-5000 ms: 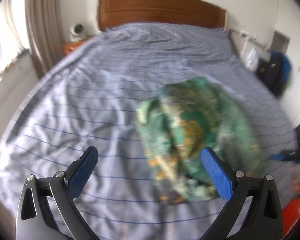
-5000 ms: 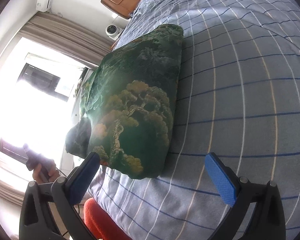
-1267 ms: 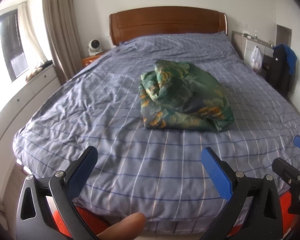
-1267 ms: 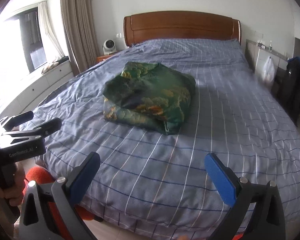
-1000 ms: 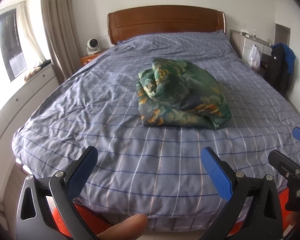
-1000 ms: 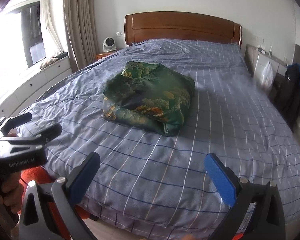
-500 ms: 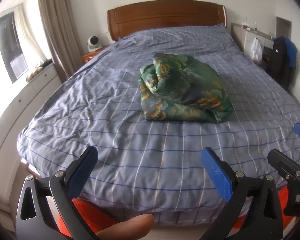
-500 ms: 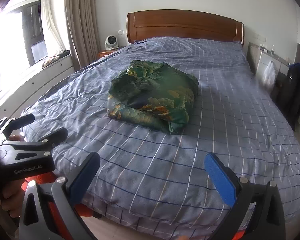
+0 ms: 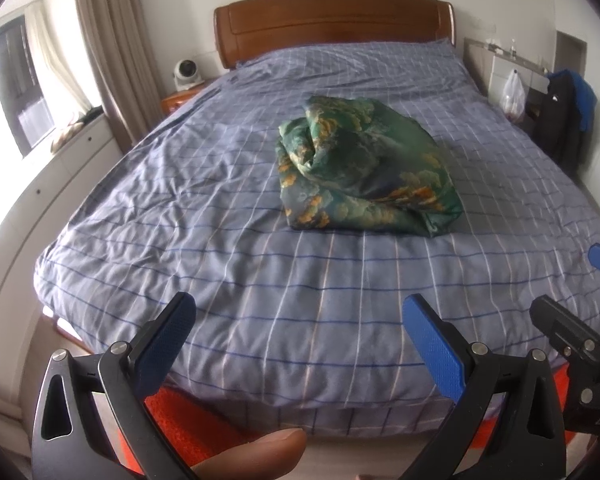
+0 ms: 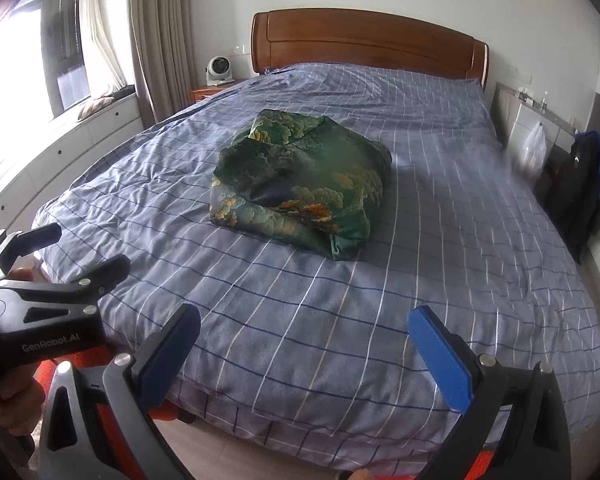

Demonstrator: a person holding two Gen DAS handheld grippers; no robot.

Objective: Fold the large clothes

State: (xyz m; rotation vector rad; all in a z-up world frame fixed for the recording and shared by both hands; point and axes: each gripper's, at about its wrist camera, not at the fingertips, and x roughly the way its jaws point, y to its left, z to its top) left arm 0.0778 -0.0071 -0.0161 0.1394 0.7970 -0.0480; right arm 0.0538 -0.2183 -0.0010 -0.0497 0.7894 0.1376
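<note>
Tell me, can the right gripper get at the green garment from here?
Probably yes: the right gripper is open, and only bare bedspread lies between it and the green garment.

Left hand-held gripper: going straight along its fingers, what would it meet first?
Most likely the checked bedcover near the foot of the bed; the left hand-held gripper is open, and the green garment lies farther on. Depth is uncertain.

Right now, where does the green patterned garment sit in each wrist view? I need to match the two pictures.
Left wrist view: the green patterned garment lies bundled on the bed, upper centre, a little right of the middle.
Right wrist view: the green patterned garment lies on the bed, just above the picture's centre.
Shared landmark: the wooden headboard stands behind it in both; the garment lies on the blue checked cover.
</note>
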